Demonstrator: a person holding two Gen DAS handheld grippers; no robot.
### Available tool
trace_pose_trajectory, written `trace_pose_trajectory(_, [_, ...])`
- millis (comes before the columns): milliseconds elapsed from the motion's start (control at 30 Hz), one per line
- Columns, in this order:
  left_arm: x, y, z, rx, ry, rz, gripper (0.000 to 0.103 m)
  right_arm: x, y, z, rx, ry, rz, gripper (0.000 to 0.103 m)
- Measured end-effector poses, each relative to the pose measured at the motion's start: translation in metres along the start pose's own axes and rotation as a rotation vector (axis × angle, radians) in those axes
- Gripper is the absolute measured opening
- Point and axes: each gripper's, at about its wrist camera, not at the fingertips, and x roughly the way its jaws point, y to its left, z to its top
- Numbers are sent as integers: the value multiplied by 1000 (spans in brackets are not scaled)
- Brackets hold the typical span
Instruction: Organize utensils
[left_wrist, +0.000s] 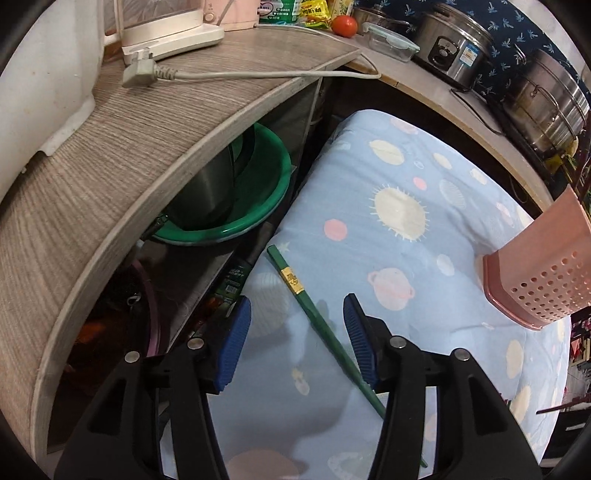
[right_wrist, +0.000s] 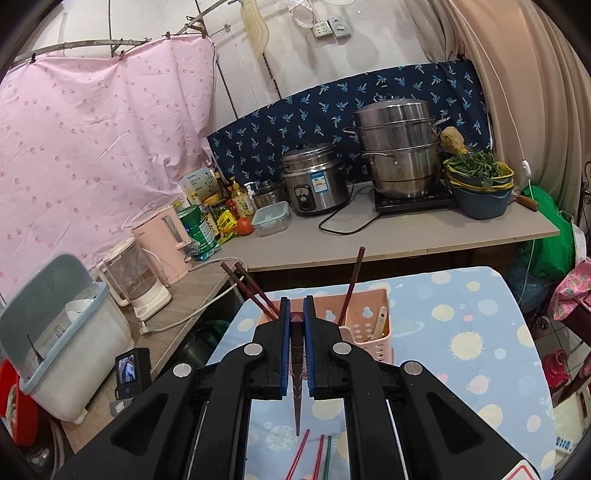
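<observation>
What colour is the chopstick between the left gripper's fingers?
Green, with a gold band; the chopstick shows best in the left wrist view.

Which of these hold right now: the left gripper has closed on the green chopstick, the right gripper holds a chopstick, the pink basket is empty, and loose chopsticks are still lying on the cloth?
1. The left gripper is closed on the green chopstick with the gold band. False: its jaws stand open on either side of the chopstick, which lies flat on the blue planet-print cloth.
2. The right gripper is shut on a dark maroon chopstick. True.
3. The pink perforated plastic basket is empty. False: several dark chopsticks and a pale utensil stand in it.
4. Loose chopsticks lie on the cloth below the right gripper. True: red and green ones show there.
</observation>
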Motion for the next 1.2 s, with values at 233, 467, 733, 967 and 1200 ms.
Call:
trace_pose_trajectory(233, [23, -2, 5, -4, 40, 10, 35, 6, 2, -3, 7, 22, -4, 7])
trace_pose_trajectory(467, [26, -6, 4, 15, 31, 8, 15, 0, 2, -2, 4, 17, -14, 7])
trace_pose_trajectory(733, [-1, -17, -3, 36, 7, -53, 7, -2, -4, -8, 17, 33, -28, 7])
trace_pose_trajectory(967, [-64, -40, -13, 93, -77, -136, 7, -8, -9, -13, 31, 37, -41, 7])
trace_pose_trajectory(1200, [-134, -65, -18, 143, -172, -246, 7, -15, -17, -13, 57, 30, -36, 7])
